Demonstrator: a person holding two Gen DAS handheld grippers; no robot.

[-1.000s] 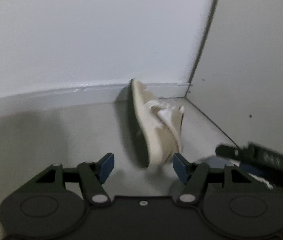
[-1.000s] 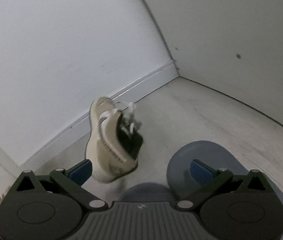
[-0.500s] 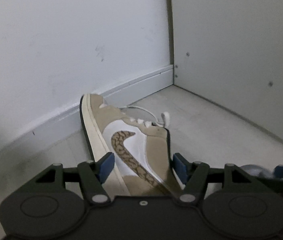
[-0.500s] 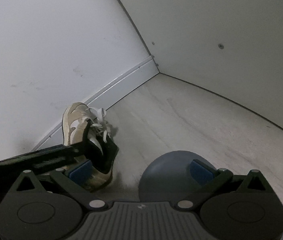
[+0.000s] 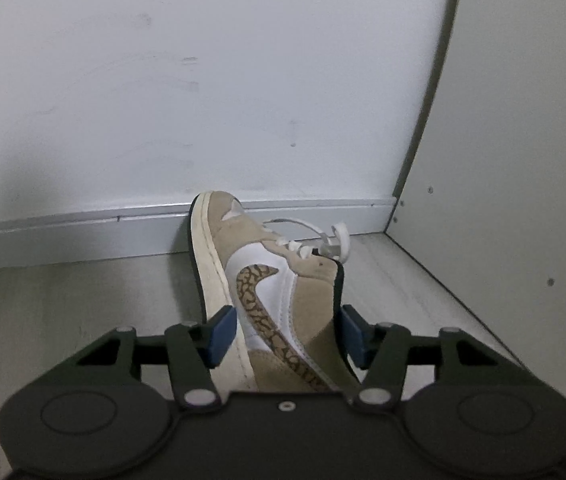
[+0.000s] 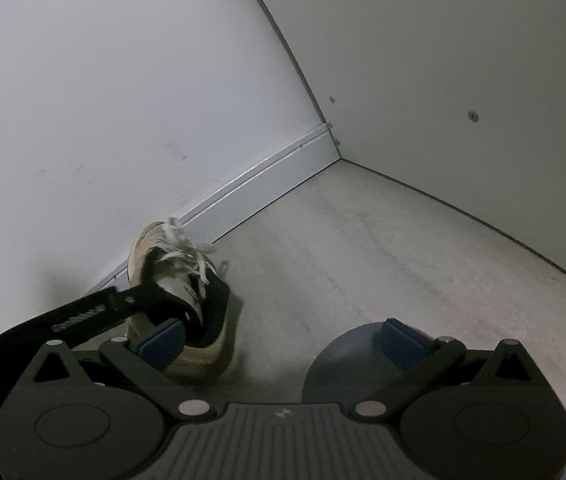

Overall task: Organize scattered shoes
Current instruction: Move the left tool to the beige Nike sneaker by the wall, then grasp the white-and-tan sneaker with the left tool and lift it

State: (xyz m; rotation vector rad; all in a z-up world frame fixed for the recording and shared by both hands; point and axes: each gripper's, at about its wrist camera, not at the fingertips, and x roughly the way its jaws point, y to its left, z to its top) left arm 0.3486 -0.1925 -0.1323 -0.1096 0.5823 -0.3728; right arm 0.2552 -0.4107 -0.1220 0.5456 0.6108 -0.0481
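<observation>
The shoe (image 5: pixel 279 292) (a tan and white sneaker with a crackle-print swoosh) lies tipped on its side on the floor (image 5: pixel 63 320), toe near the skirting (image 5: pixel 83 236) of the back wall, heel toward the camera; it sits close to the corner where that wall meets a side panel (image 5: pixel 523 160); its white laces (image 5: pixel 323 240) trail loose over the tongue

The left tool (image 5: pixel 287 334) has the heel end between its blue pads (image 5: pixel 221 334); the jaws are closing on it; the left pad looks to be against the sole and the right one at the collar, but whether they already press I cannot tell for sure, so I judge the grip as forming rather than made; the right wrist view shows the same tool reaching in from the left and into the shoe's opening (image 6: pixel 187 300)

The right tool (image 6: pixel 279 342) hangs off to the side with its pads well apart and nothing between them; a rounded grey-blue shape (image 6: pixel 347 360) lies under its right finger, and I cannot tell what it is

As for progress: this one shoe is not yet set upright, and no tidy row or pair shows anywhere in either view; so the task looks to be at an early or middle stage; what seems left is to finish the clamp, right the shoe, and stand it square to the wall, then find its mate (none is in sight here)
</observation>
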